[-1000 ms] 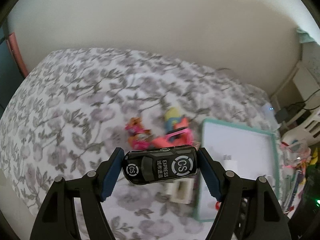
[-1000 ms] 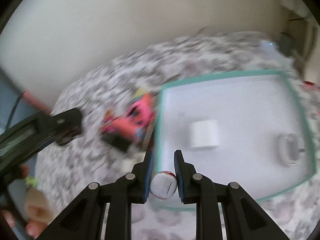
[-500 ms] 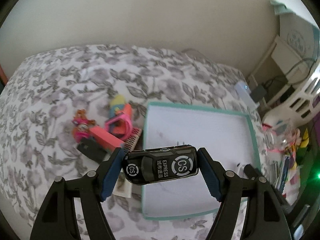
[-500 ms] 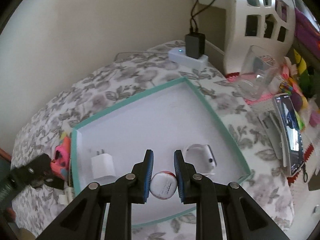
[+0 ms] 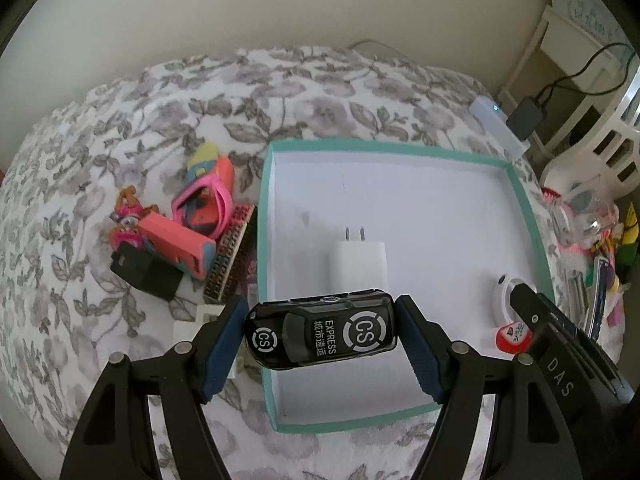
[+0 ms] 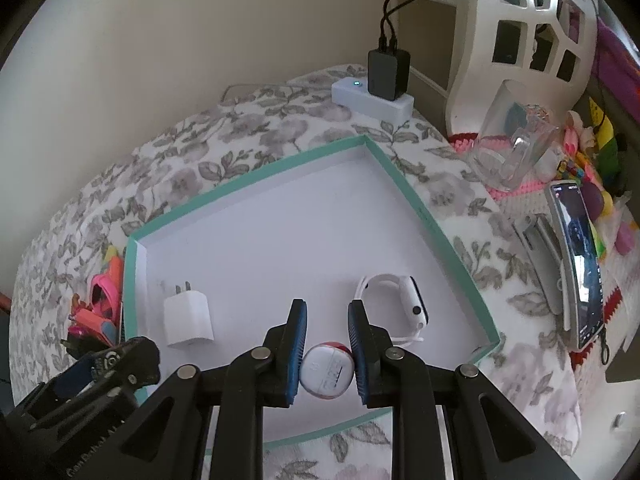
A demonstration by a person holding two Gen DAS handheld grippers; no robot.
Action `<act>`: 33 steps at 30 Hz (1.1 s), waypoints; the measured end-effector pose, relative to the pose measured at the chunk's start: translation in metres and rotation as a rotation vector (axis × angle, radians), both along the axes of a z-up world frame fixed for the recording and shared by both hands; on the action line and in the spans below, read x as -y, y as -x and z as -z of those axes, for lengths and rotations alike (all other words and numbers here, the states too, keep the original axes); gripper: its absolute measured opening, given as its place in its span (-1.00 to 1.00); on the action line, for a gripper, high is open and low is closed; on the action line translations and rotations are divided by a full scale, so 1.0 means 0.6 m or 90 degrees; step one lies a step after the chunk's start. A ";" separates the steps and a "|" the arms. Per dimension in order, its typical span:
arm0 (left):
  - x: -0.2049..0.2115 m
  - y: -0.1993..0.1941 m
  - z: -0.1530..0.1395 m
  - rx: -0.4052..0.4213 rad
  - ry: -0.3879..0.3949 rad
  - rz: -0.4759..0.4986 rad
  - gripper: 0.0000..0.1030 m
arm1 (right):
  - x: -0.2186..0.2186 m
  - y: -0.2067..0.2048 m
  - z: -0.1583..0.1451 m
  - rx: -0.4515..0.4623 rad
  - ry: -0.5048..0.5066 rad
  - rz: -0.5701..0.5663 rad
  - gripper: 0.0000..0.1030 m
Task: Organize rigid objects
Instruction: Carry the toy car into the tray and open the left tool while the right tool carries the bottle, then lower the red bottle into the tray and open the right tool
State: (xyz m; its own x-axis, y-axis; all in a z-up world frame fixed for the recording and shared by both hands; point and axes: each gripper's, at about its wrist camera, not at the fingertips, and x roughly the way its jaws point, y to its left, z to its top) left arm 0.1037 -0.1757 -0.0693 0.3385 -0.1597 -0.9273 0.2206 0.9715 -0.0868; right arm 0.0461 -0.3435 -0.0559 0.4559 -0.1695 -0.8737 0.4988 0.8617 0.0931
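Observation:
My left gripper (image 5: 322,334) is shut on a black toy car (image 5: 322,334) marked "CS EXPRESS", held over the near left part of a teal-rimmed white tray (image 5: 264,216). My right gripper (image 6: 326,354) is shut on a small red and white round container (image 6: 326,374), over the near edge of the same tray (image 6: 432,216). In the tray lie a white charger plug (image 5: 358,266) (image 6: 186,320) and a white smartwatch (image 6: 402,300). The right gripper and its container (image 5: 512,336) show at the right in the left wrist view.
A pile of pink and orange toys, a black block and a brown brick (image 5: 188,236) lies left of the tray on the floral bedspread (image 5: 120,128). A white power strip with a black adapter (image 6: 378,92), a glass (image 6: 508,148), a phone (image 6: 576,256) and a white basket (image 6: 524,40) stand at the right.
Both grippers have swung right, from over the toy pile to over the tray, and lowered toward it. Each still holds its object.

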 end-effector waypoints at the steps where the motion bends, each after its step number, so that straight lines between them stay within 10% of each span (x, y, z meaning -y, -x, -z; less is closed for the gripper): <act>1: 0.000 0.000 0.005 -0.008 0.000 0.000 0.47 | -0.001 -0.001 0.003 -0.004 -0.001 -0.003 -0.56; 33: -0.006 -0.004 0.034 -0.049 -0.011 -0.015 0.57 | -0.017 -0.008 0.008 0.020 0.000 -0.029 -0.41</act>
State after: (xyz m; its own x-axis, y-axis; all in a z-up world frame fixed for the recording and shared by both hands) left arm 0.1060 -0.1722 -0.0895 0.2699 -0.1357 -0.9533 0.1908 0.9779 -0.0852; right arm 0.0511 -0.3330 -0.0605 0.4900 -0.1479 -0.8591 0.4562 0.8833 0.1081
